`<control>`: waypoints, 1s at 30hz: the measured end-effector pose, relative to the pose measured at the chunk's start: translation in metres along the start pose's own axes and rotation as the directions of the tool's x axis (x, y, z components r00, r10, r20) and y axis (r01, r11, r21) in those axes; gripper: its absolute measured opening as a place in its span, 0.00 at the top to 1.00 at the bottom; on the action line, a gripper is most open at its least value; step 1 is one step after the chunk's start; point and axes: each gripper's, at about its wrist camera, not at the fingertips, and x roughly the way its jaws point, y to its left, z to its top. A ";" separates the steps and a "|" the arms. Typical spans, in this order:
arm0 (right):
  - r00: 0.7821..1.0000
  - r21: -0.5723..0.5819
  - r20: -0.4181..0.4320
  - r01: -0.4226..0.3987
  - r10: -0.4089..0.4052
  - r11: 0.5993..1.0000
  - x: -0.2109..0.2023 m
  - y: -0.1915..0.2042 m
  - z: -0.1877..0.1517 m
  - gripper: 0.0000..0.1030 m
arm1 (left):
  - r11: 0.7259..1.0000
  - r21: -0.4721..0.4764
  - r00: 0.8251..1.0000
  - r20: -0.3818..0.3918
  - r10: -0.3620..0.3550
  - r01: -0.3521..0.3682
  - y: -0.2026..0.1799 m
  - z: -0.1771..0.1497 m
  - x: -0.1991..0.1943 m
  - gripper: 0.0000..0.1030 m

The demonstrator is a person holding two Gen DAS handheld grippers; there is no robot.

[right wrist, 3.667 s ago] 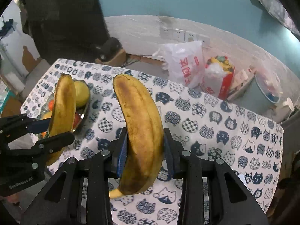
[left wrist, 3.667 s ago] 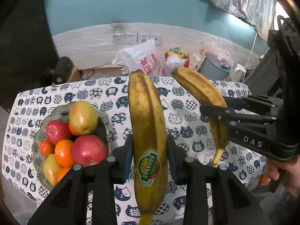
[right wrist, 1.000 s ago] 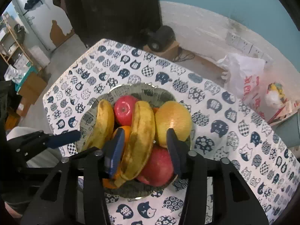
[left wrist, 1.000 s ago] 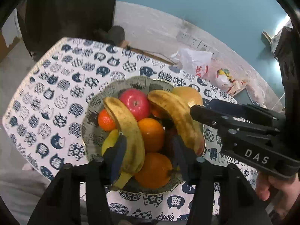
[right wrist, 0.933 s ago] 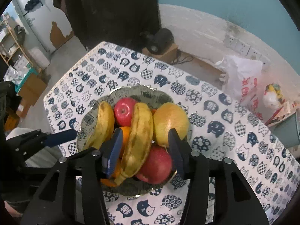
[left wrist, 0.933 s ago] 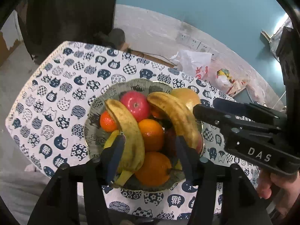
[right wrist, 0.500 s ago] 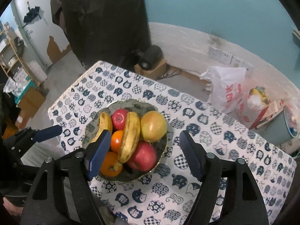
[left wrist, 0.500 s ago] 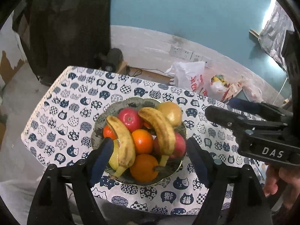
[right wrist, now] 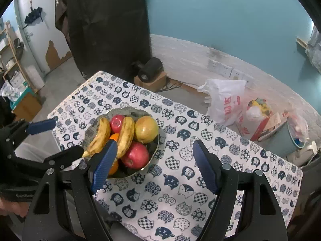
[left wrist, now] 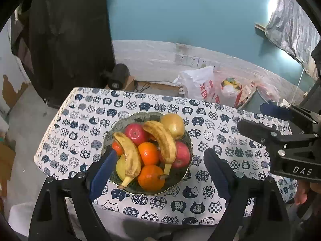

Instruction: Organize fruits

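Your left gripper (left wrist: 158,167) and right gripper (right wrist: 154,164) have just been opening; both stand apart, nothing between the pads. Outward and below, the 2 bananas (left wrist: 128,156) lie in the bowl (left wrist: 181,181), long axes pointing away, nearer your left gripper.

Left hand-held gripper (left wrist: 159,166) points steeply downward, jaws spread wide and empty (they have just been opening). Right hand-held gripper (right wrist: 154,164) is likewise angled down, its jaws apart, gripping nothing.
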 end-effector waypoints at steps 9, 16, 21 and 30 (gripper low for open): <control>1.000 0.026 -0.004 0.012 -0.012 1.000 -0.008 -0.021 -0.016 0.26 | 0.999 0.053 1.000 0.022 0.003 -0.004 -0.020 0.003 -0.009 0.09; 1.000 0.046 -0.006 0.021 -0.021 0.999 -0.011 -0.035 -0.023 0.26 | 0.997 0.079 1.000 0.007 -0.023 0.023 -0.036 0.004 -0.008 0.08; 1.000 0.052 -0.008 0.021 -0.020 0.998 -0.012 -0.040 -0.025 0.26 | 0.995 0.094 1.000 0.011 -0.022 0.021 -0.042 0.004 -0.008 0.08; 1.000 0.047 -0.010 0.018 -0.018 0.999 -0.013 -0.038 -0.024 0.26 | 0.994 0.110 1.000 0.016 -0.010 0.008 -0.043 0.003 -0.009 0.08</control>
